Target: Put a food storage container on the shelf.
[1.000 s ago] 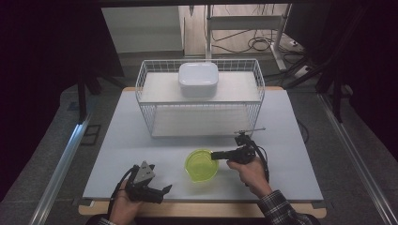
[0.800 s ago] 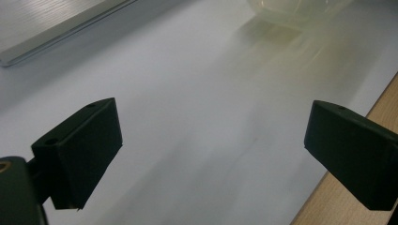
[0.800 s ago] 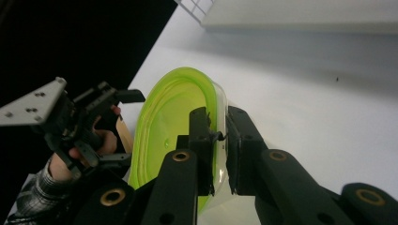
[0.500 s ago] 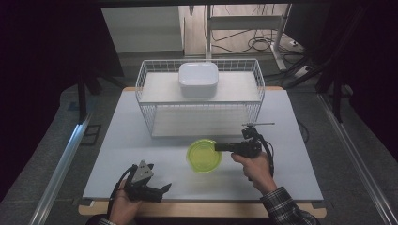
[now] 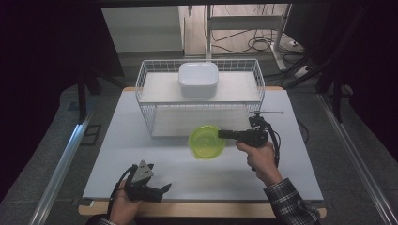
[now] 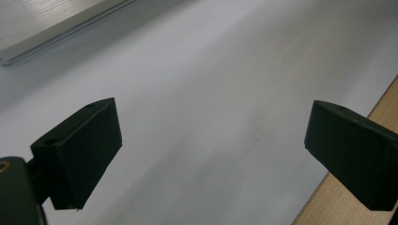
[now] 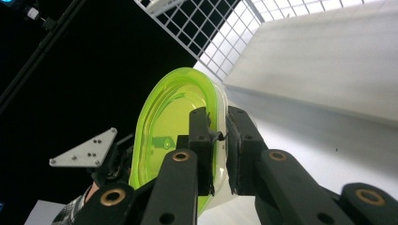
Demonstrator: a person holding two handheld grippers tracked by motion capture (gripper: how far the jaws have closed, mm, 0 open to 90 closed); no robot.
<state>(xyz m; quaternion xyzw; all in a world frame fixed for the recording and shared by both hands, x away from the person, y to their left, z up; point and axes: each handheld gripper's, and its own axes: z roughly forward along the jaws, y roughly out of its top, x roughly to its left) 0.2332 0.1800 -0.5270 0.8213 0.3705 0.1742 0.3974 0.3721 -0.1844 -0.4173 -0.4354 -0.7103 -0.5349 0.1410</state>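
Note:
A translucent lime-green bowl [image 5: 205, 142] hangs above the white table [image 5: 300, 164], tipped a little, just in front of the wire basket [image 5: 256, 84]. My right gripper [image 5: 222, 135] is shut on the bowl's right rim, one jaw inside and one outside. In the right gripper view the bowl [image 7: 164, 136] stands on edge with my right gripper [image 7: 218, 136] pinching its wall. My left gripper [image 5: 162, 190] rests near the table's front edge at the left, jaws spread wide; in the left gripper view my left gripper [image 6: 211, 150] has only bare table between its jaws.
A white lidded square container [image 5: 198, 79] sits on the upper shelf of the wire basket at the back of the table. The wooden front edge of the table [image 6: 356, 140] runs beside the left gripper. Cables and dark frames stand behind the table.
My right gripper has lifted the green bowl off the table and carried it slightly toward the basket. The left gripper has stayed put.

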